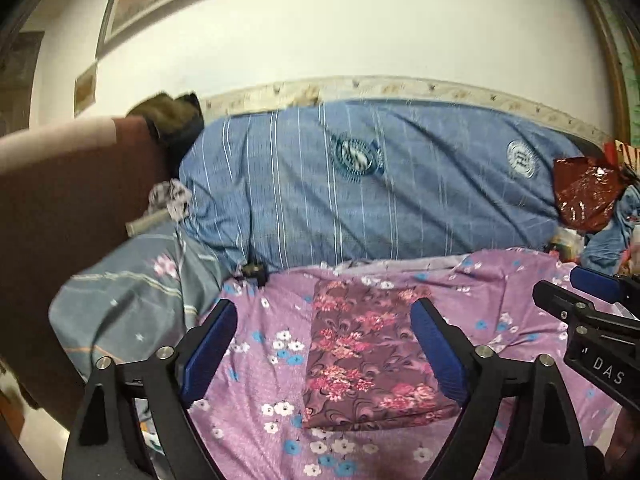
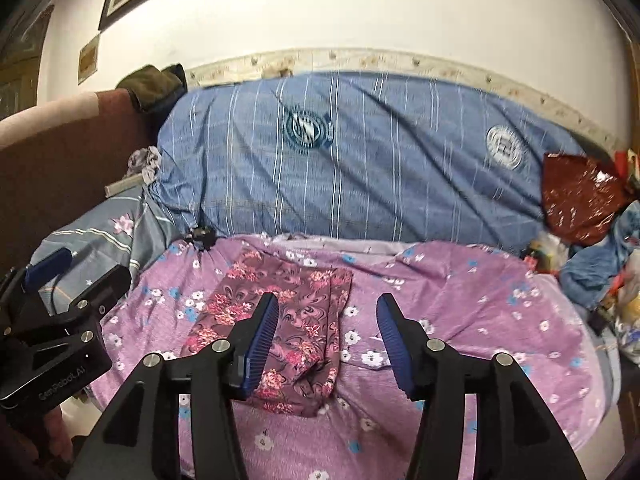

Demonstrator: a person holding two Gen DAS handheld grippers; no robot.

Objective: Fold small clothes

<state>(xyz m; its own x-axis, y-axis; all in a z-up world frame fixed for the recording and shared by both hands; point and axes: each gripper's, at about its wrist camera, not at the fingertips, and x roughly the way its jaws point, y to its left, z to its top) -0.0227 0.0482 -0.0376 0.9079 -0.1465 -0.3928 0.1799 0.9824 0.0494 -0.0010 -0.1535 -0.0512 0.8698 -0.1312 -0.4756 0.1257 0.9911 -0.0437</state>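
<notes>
**Left wrist view: garment folded on bed, both tongs empty**

Left wrist view: left tongs [image 1: 324, 348] spread wide, nothing between pads, raised over folded floral garment [image 1: 368, 360]. Lying flat on purple sheet [image 1: 256, 380], near middle of bed, before blue quilt [image 1: 360, 184]. Right tongs [image 2: 326, 340] parted about halfway, gripping nothing, above garment's right edge, clear of cloth. Grey pillow [image 2: 100, 236] at left, beside brown headboard [image 1: 60, 220]. Red bag [image 2: 580, 200] against quilt at far right.

Matt floral cloth garment [image 1: 372, 356]; crinkled glossy red foil [image 1: 584, 196].
</notes>
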